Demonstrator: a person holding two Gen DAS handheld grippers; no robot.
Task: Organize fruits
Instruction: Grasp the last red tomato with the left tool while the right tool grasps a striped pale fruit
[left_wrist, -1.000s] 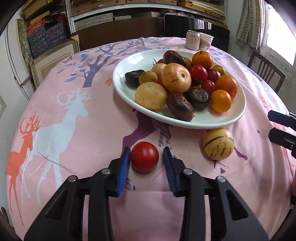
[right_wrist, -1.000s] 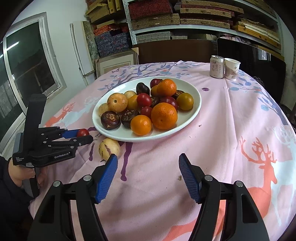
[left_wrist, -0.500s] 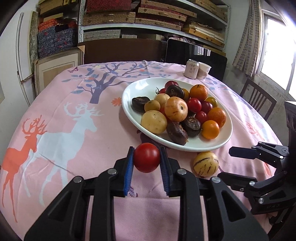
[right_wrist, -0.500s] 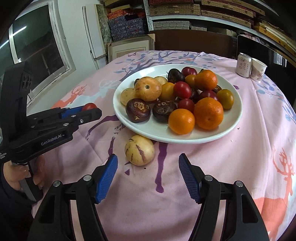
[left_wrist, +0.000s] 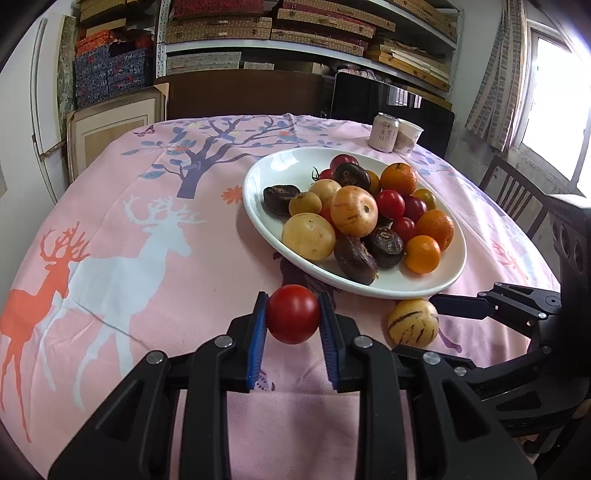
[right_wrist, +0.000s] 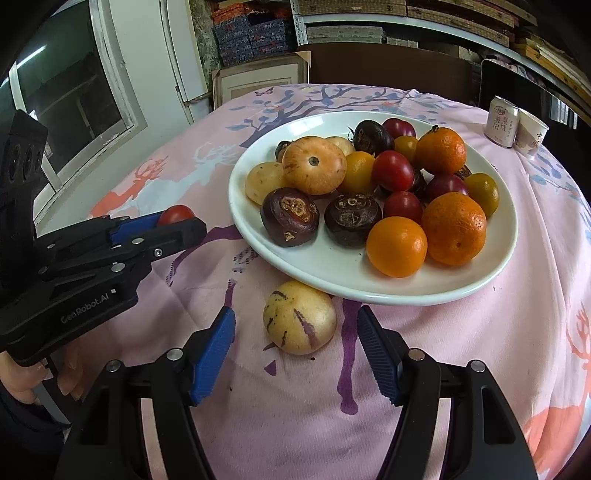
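Left claw (left_wrist: 293, 322) grips a round red tomato (left_wrist: 293, 314); right claw (right_wrist: 295, 350) gapes wide around the striped yellow melon (right_wrist: 299, 317); both still off the heaped white plate (right_wrist: 325, 264)

The tomato (left_wrist: 293, 314) has a smooth, glossy red skin. The left claw (left_wrist: 292, 330) is matt black plastic with ribbed blue pads (left_wrist: 257, 338) and shiny metal pins. The plate (right_wrist: 491, 266) is glossy white, like glazed ceramic. Soft matt cloth (left_wrist: 147, 221) with a printed pattern covers the tabletop. The striped yellow fruit (right_wrist: 299, 317) looks smooth and dull; the oranges (right_wrist: 453, 233) are finely dimpled, and the dark fruits (right_wrist: 290, 216) are rough-skinned.
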